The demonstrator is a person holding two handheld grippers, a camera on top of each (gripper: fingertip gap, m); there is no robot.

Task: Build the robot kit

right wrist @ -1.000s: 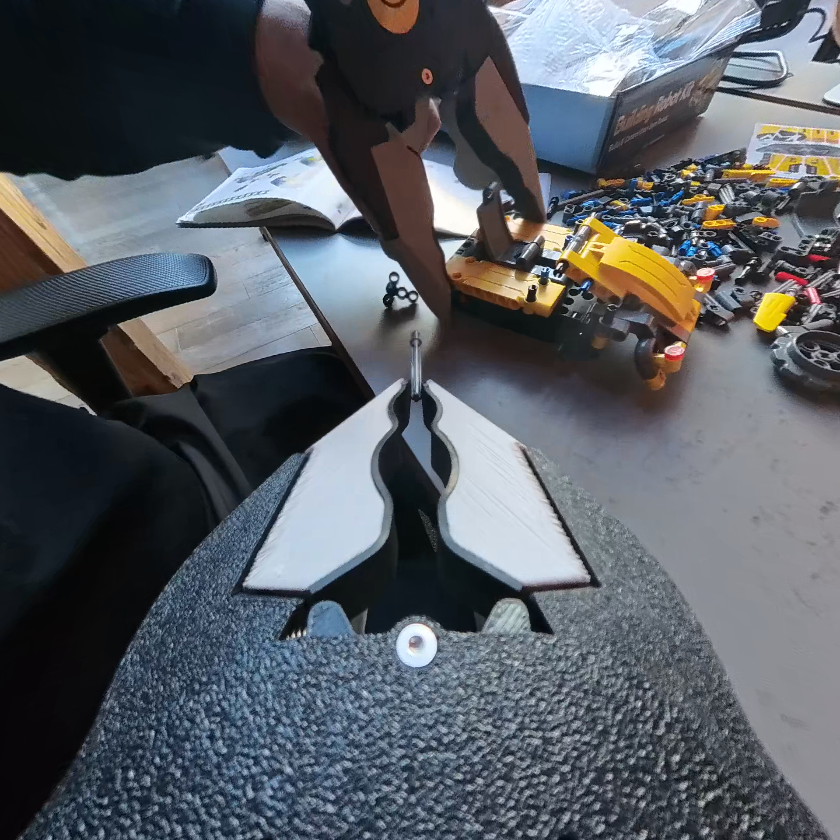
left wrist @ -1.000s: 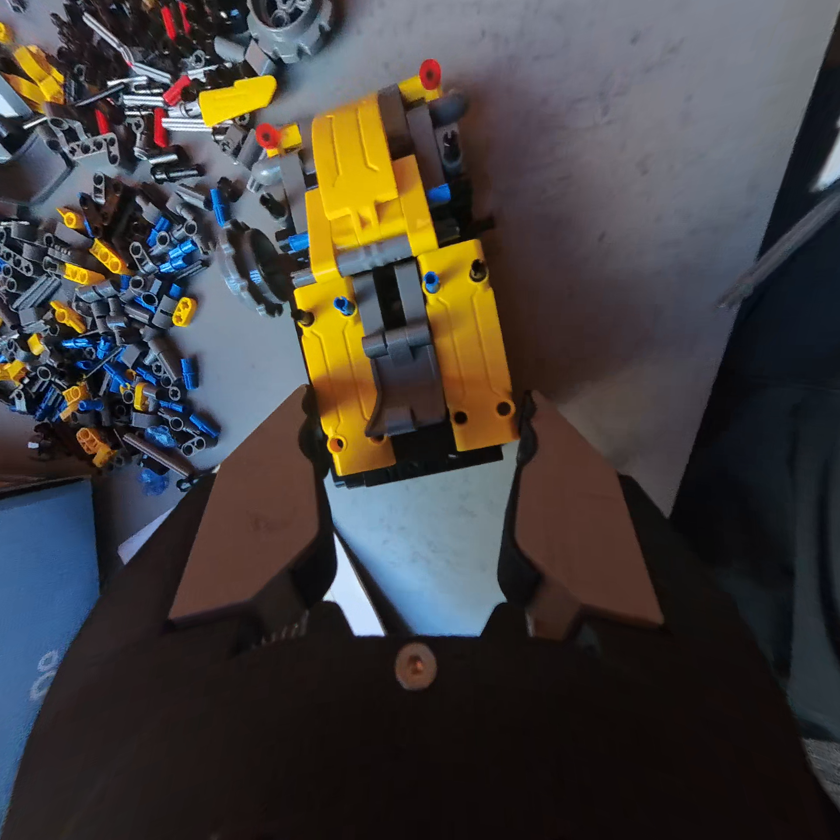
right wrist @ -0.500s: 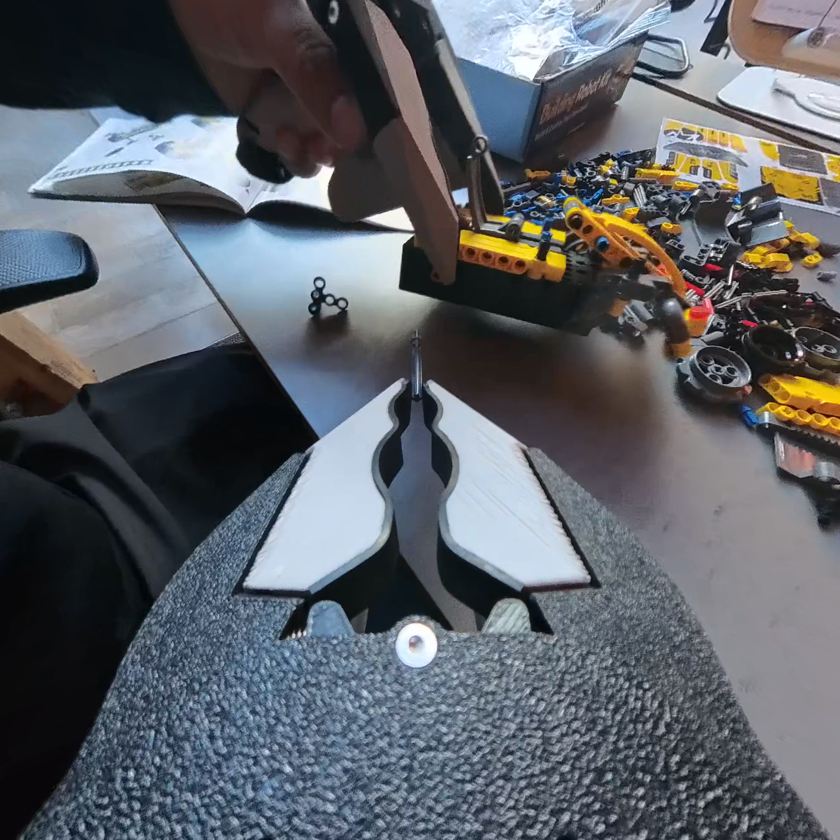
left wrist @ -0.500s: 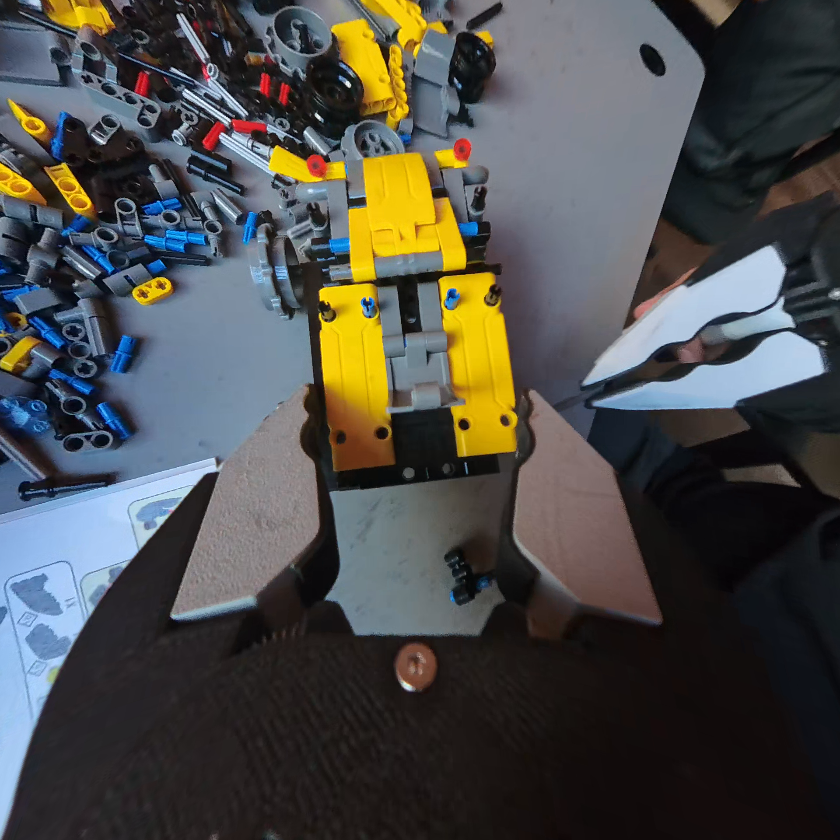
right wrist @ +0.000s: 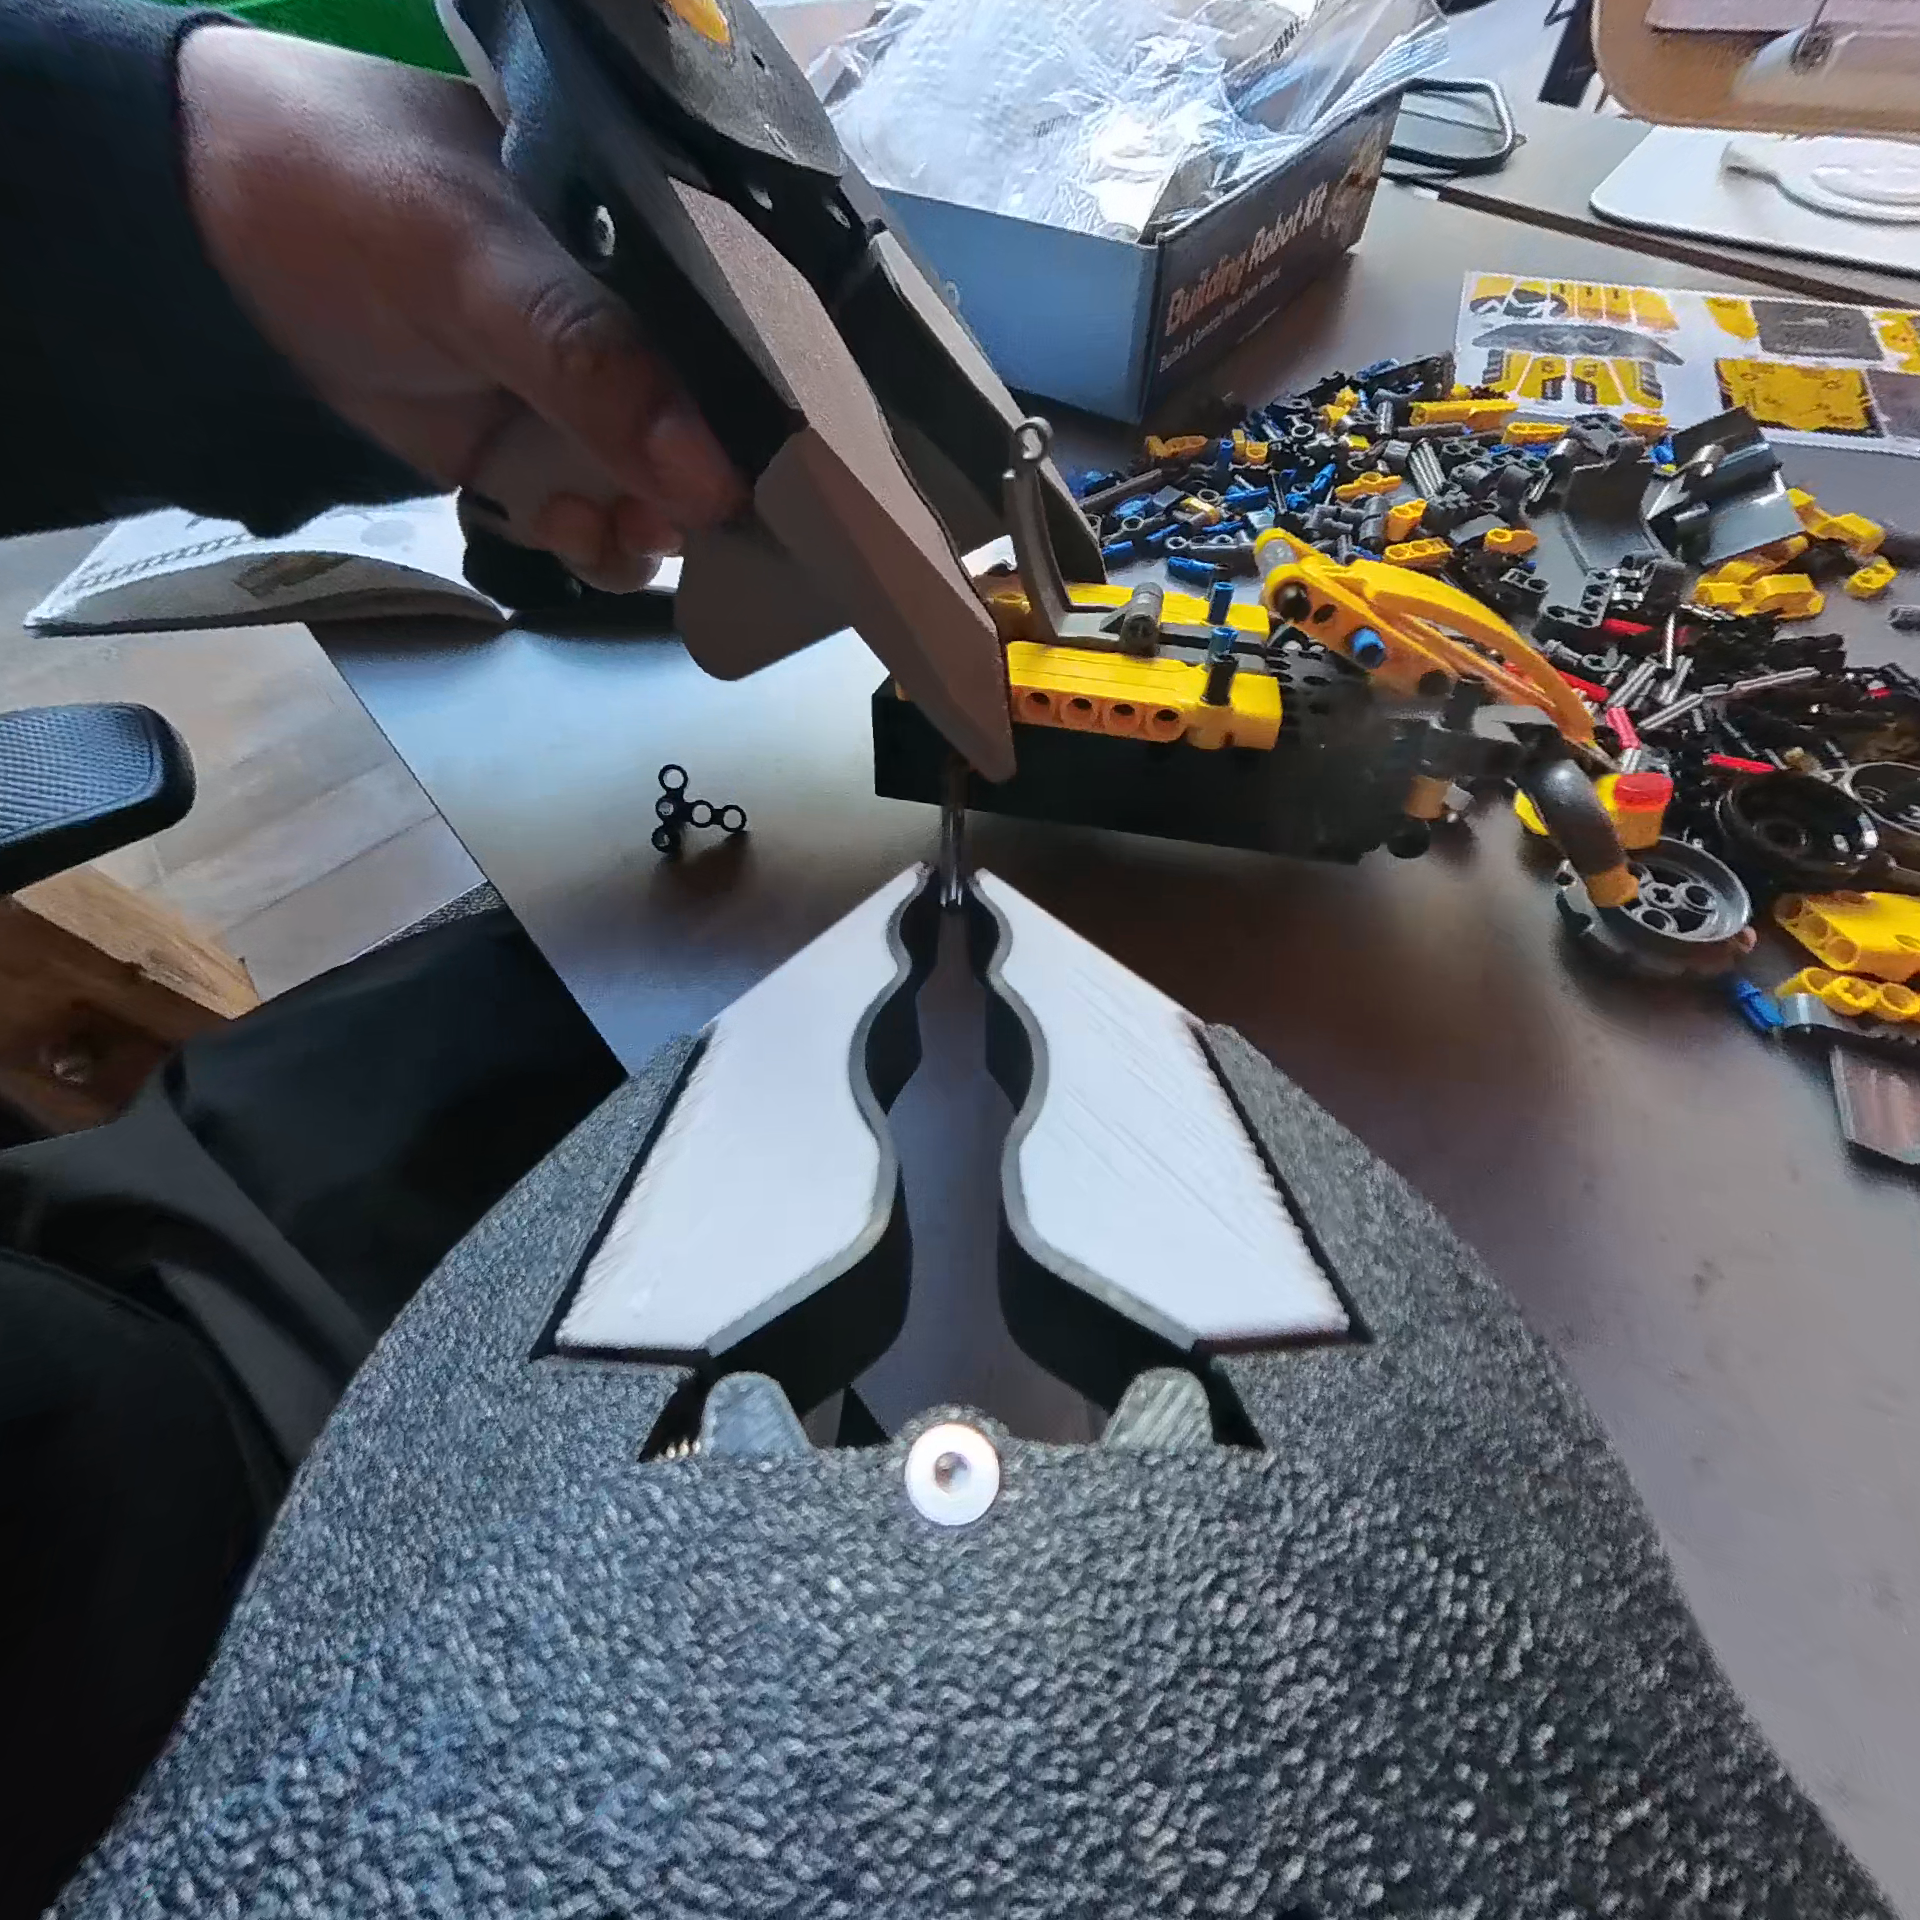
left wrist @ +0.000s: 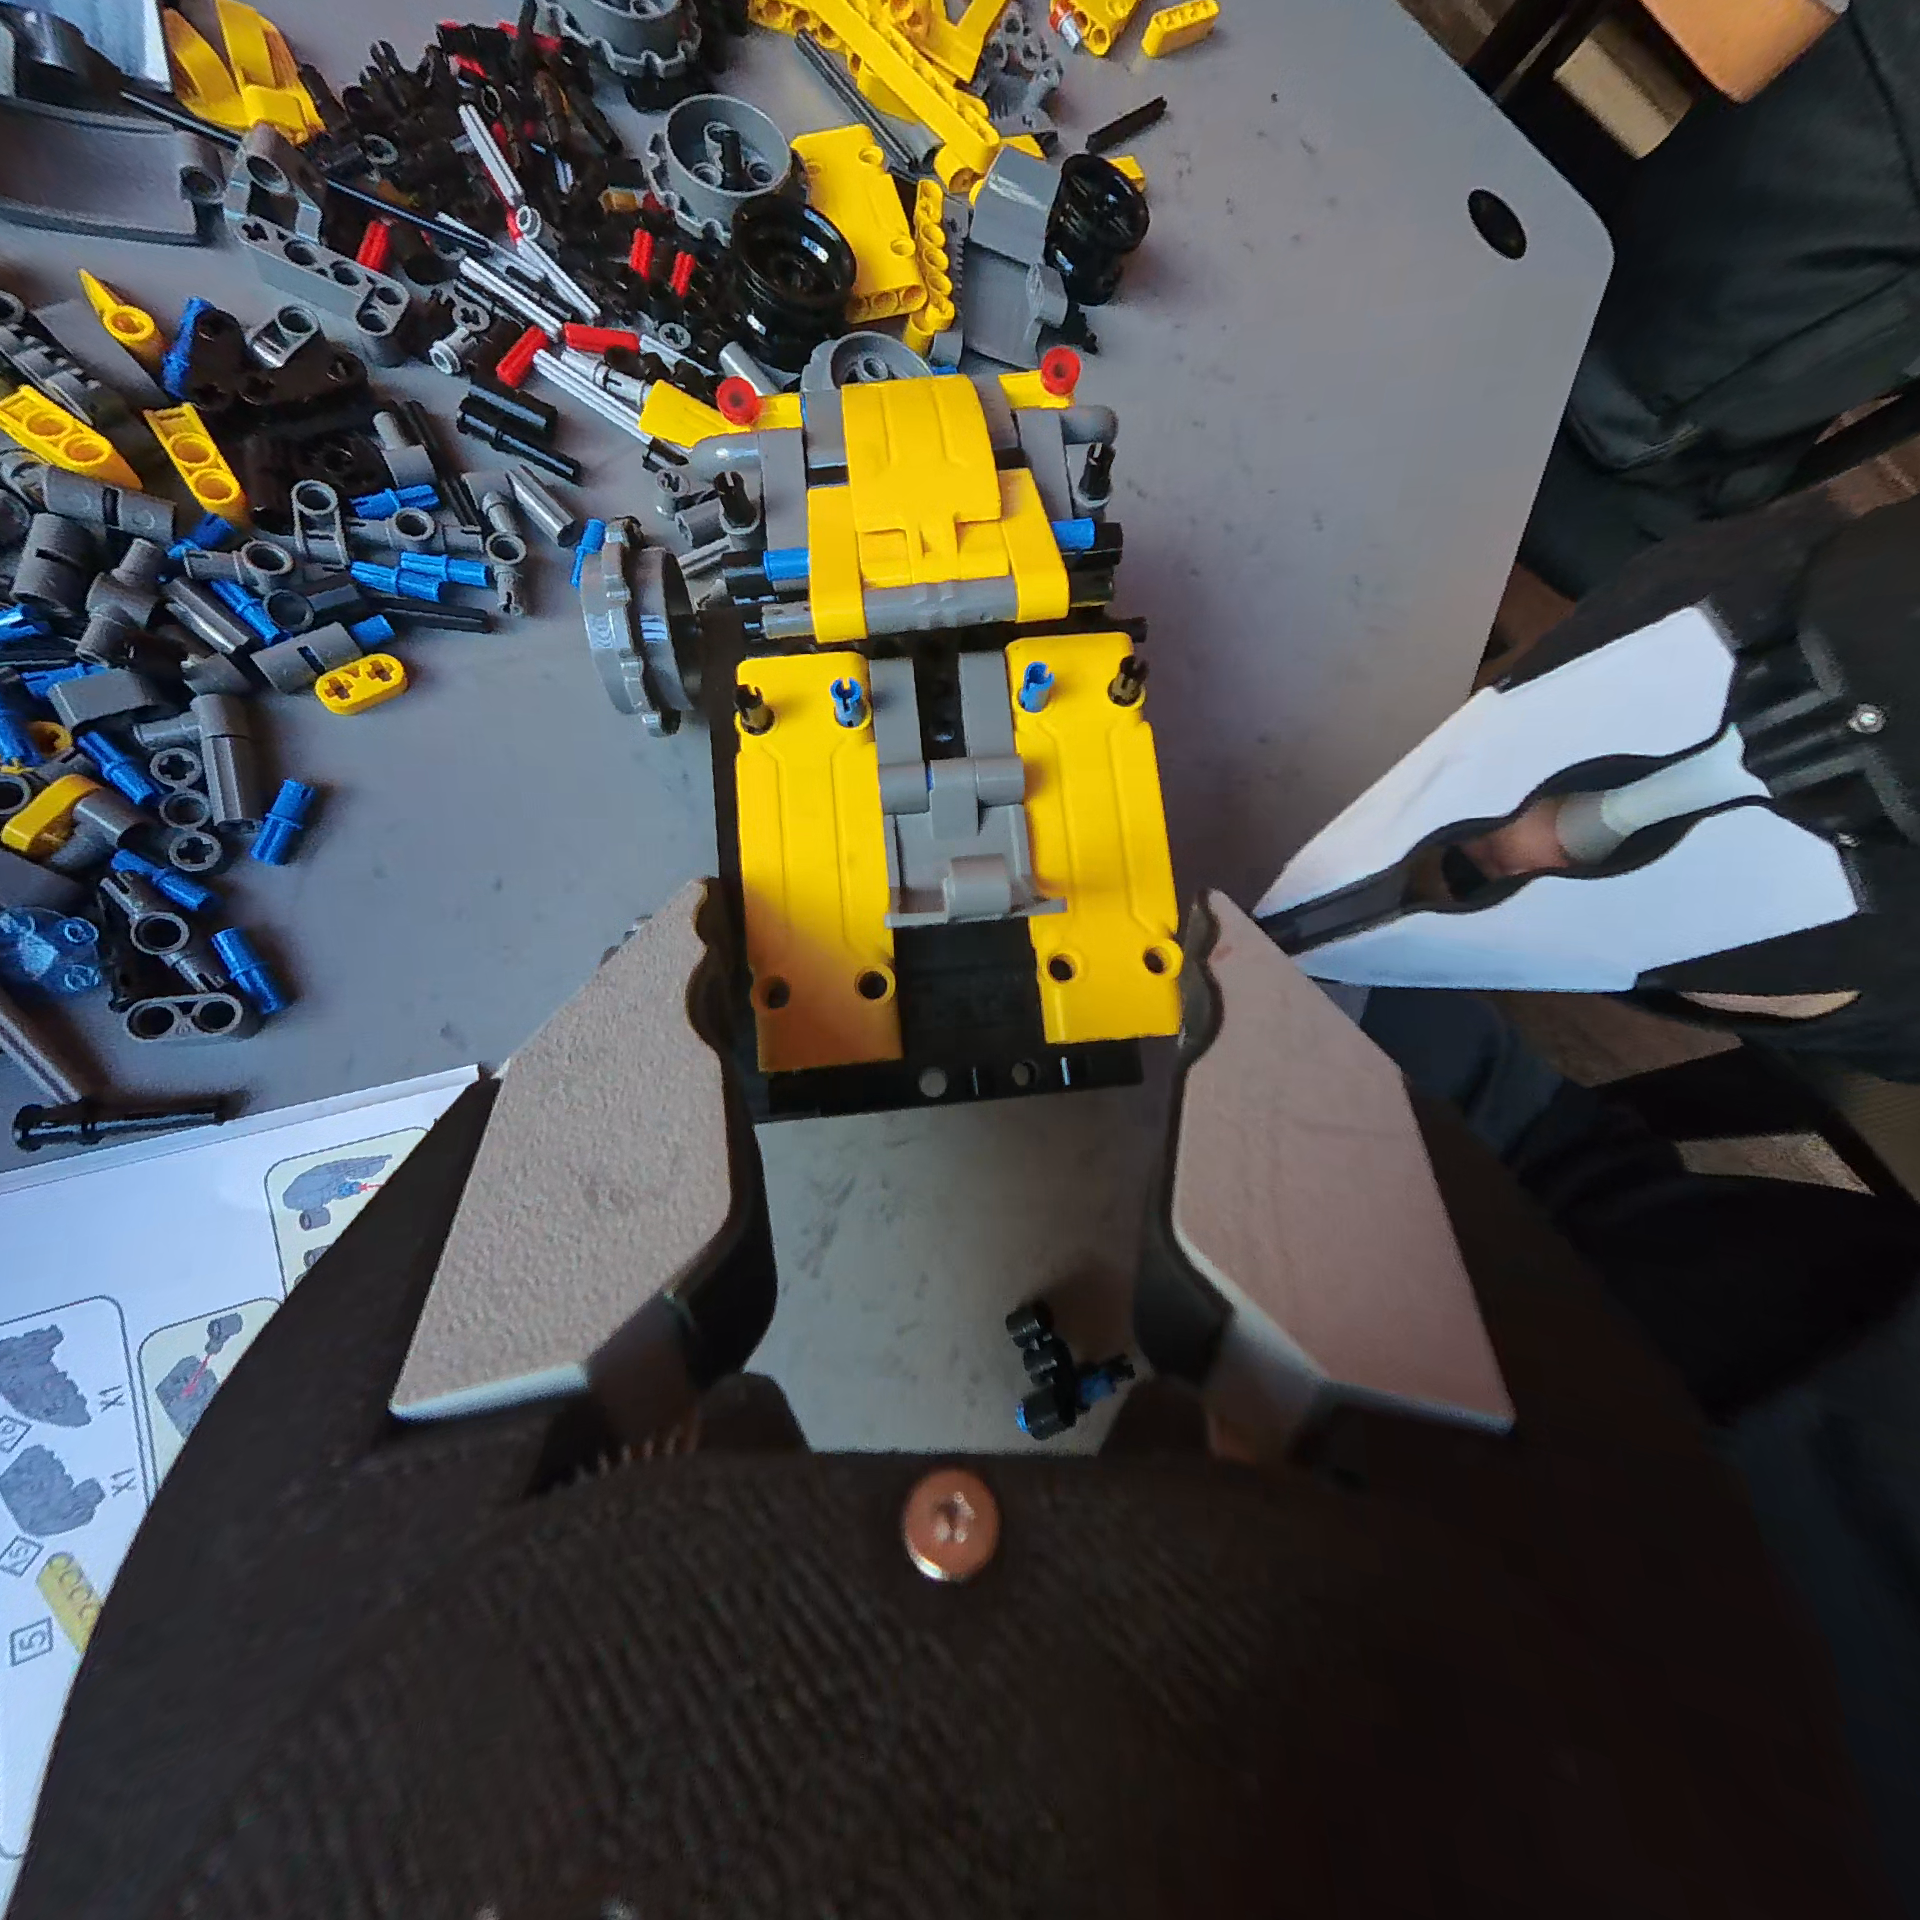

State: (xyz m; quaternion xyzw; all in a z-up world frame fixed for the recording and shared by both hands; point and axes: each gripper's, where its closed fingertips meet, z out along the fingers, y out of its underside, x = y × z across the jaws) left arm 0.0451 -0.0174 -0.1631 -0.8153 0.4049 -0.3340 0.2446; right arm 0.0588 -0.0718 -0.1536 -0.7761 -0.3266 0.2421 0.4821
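In the left wrist view, the left gripper (left wrist: 943, 971) has its jaws wide apart, pressed on the two sides of the rear end of a yellow and black brick vehicle (left wrist: 940, 727). Both brown fingertips (left wrist: 665, 997) touch the black base of the model, so the gripper holds it. The model lies over the grey table (left wrist: 1299, 416), with its front towards the pile of loose bricks (left wrist: 312, 468) that covers the far left part of the table. A grey toothed wheel (left wrist: 629, 634) is just beside the left side of the model. A small black connector piece (left wrist: 1055, 1366) lies on the table between the fingers. An instruction booklet (left wrist: 135, 1299) lies at the near left edge. The right gripper (left wrist: 1278, 920) shows at the right, with white fingers.

In the right wrist view, the right gripper (right wrist: 951, 888) has its jaws almost together, and they pinch a thin dark pin (right wrist: 952, 842) at the tips. The pin points up to the underside of the vehicle (right wrist: 1143, 769), near its rear corner. The left gripper (right wrist: 982, 727) holds the model lifted above the table (right wrist: 1351, 1143), tilted, with a hand (right wrist: 447, 343) on the handle. A black three-arm piece (right wrist: 694, 819) lies near the left edge of the table. A blue box (right wrist: 1143, 281) stands at the far edge.
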